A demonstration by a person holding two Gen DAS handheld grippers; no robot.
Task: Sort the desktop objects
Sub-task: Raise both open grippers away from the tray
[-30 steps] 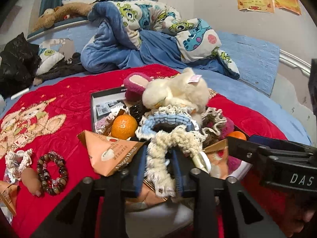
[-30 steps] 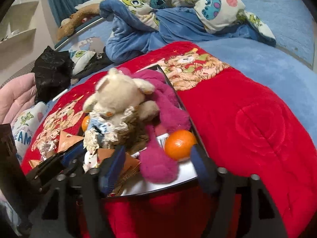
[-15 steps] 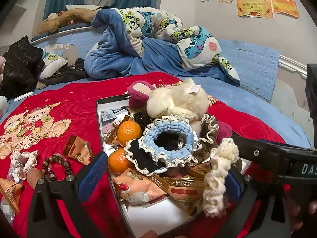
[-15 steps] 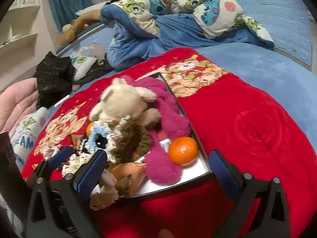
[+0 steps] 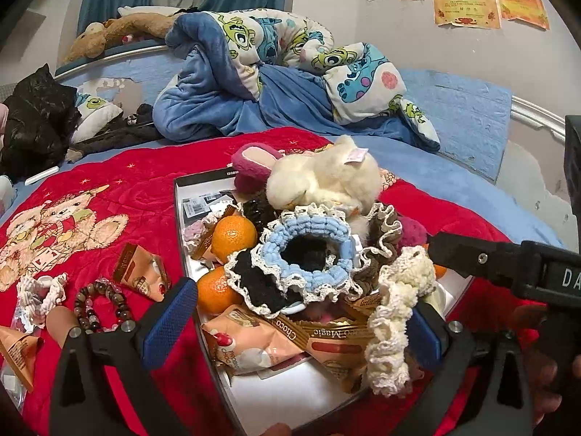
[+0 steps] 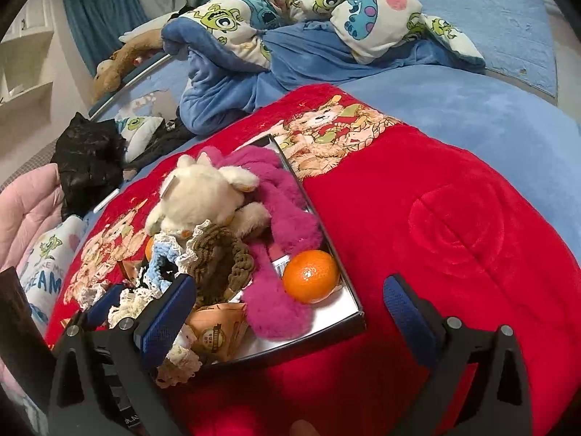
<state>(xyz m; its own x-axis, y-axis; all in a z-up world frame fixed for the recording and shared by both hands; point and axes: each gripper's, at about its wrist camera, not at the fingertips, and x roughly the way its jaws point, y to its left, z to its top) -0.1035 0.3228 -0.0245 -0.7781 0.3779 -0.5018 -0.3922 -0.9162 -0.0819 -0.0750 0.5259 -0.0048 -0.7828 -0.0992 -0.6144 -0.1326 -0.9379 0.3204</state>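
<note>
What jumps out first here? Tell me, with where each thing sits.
A shallow box on the red blanket, heaped with stuff: a cream plush toy at its far end, a blue frilly scrunchie on top of the pile, tangerines along its left edge. Left of the box on the blanket lies a bead bracelet.

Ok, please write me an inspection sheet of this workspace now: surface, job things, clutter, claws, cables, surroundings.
Surface: red blanket over a blue bed.
Job's things: tray piled with cream plush toy, blue scrunchie, cream scrunchie, oranges, snack packets.
Clutter: bead bracelet, snack packet, white scrunchie loose on the blanket.
Claws: left claw open, cream scrunchie draped against its right finger; right claw open, holding nothing.
Cables: nothing seen.
Surroundings: cartoon-print duvet, certificates on the wall.
</note>
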